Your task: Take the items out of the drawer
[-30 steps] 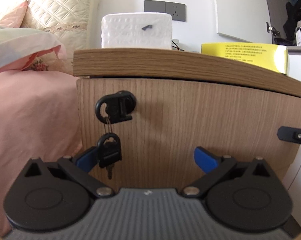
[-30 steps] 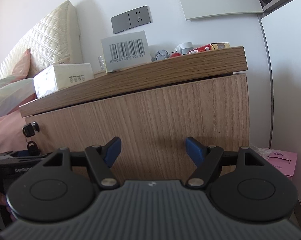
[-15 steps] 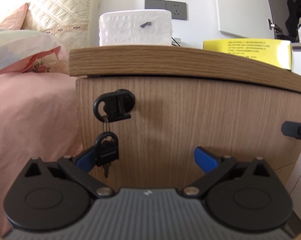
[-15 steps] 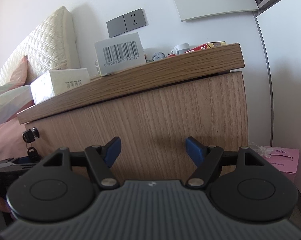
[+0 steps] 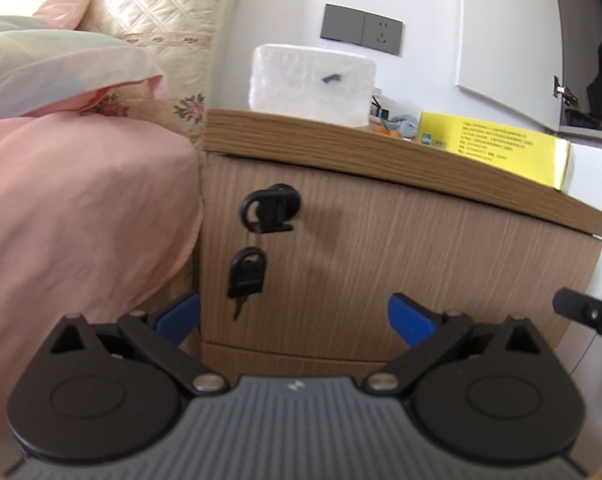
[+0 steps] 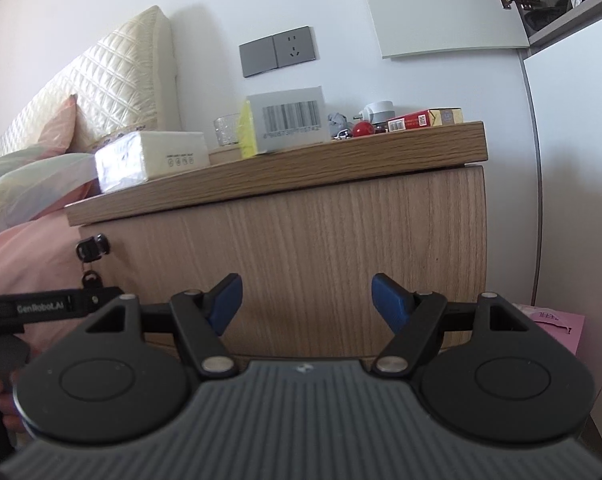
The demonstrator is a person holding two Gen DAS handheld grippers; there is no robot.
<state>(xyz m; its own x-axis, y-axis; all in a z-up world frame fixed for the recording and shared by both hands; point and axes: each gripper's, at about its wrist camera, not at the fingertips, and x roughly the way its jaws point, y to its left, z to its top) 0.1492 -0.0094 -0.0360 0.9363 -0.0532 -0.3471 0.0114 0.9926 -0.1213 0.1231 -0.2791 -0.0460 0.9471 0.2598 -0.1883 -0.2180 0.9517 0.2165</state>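
Left wrist view: nearest the lens, the left gripper [image 5: 293,318] is seen with its blue-tipped jaws spread wide and nothing held between them. It is aimed at the wooden drawer front [image 5: 381,264] of a bedside cabinet, which is pushed in flush under the cabinet top, so nothing inside can be seen. A black key [image 5: 271,208] is seated in the lock near the drawer's upper left corner, and a second key [image 5: 247,276] hangs below it on a ring, just above the left fingertip. The aim toward this side is judged to suit the key as the only visible grasp point, since no handle is shown. A pink bedspread [image 5: 81,216] lies beside the cabinet on the left.

From the right wrist view, the right gripper [image 6: 307,302] is likewise held wide and empty, facing the middle of the same drawer front. Its position is judged to leave it free for reaching in. A closed drawer fits either items yet inside or a drawer shut again.

Farther back, on the cabinet top, a white tissue pack [image 5: 313,84] and a yellow box [image 5: 497,148] are placed. A grey wall socket [image 5: 361,34] is mounted behind.
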